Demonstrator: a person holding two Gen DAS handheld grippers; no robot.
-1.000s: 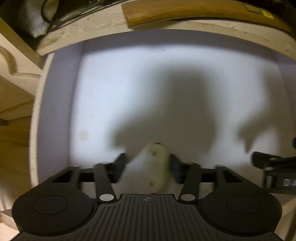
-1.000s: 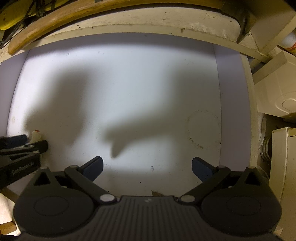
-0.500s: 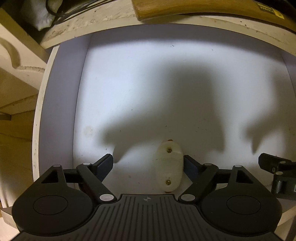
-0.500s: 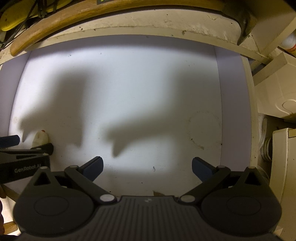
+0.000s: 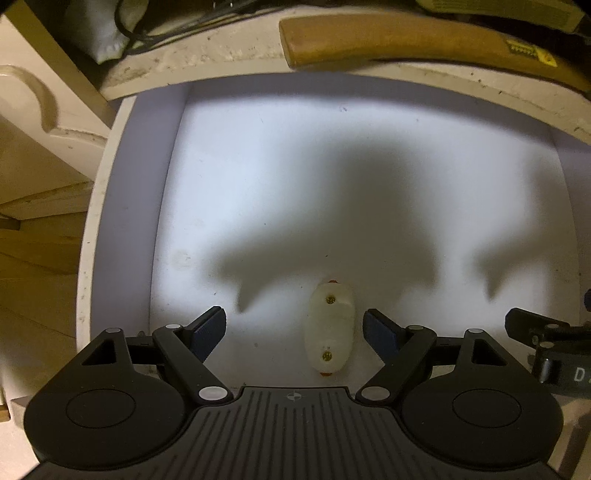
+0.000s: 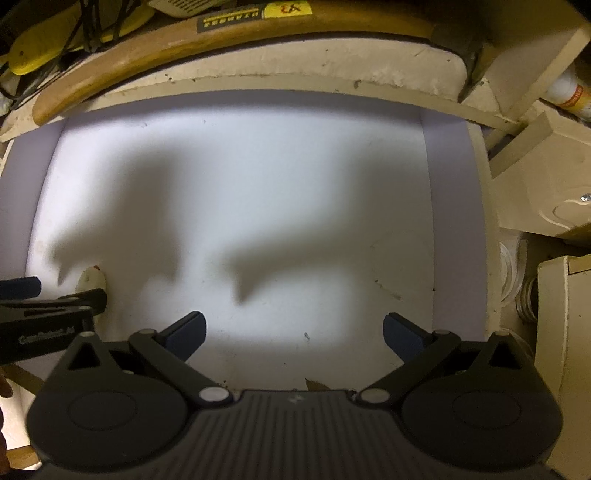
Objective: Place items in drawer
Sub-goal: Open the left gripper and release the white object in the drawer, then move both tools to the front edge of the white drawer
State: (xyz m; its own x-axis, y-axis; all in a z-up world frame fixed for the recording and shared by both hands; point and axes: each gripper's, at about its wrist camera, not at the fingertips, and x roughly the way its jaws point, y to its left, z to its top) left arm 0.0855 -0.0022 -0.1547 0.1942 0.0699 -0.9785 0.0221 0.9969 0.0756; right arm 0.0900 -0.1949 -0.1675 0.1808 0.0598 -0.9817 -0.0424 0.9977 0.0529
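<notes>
A small white oval plastic piece (image 5: 330, 328) with two brass screws lies flat on the white drawer floor (image 5: 295, 184). My left gripper (image 5: 293, 325) hangs above it, open. The piece sits between the blue pads (image 5: 210, 328), nearer the right one and touching neither. In the right wrist view the same piece (image 6: 90, 280) peeks out at the far left behind a left finger (image 6: 85, 299). My right gripper (image 6: 293, 326) is open over bare drawer floor (image 6: 295, 203) with nothing between its fingers. Its tip (image 5: 546, 343) also shows at the right edge of the left wrist view.
A wooden tool handle (image 5: 406, 40) lies across the shelf beyond the drawer's back edge, beside a yellow object with cables (image 6: 44, 51) and a white bag (image 5: 99, 33). The drawer's left wall (image 5: 122, 221) and right wall (image 6: 454, 221) bound the floor. Cream cabinet parts (image 6: 546, 177) stand to the right.
My left gripper's jaws spread and let go of the white piece, which now lies on the drawer floor. The left gripper has drawn back a little. The right gripper has stayed still.
</notes>
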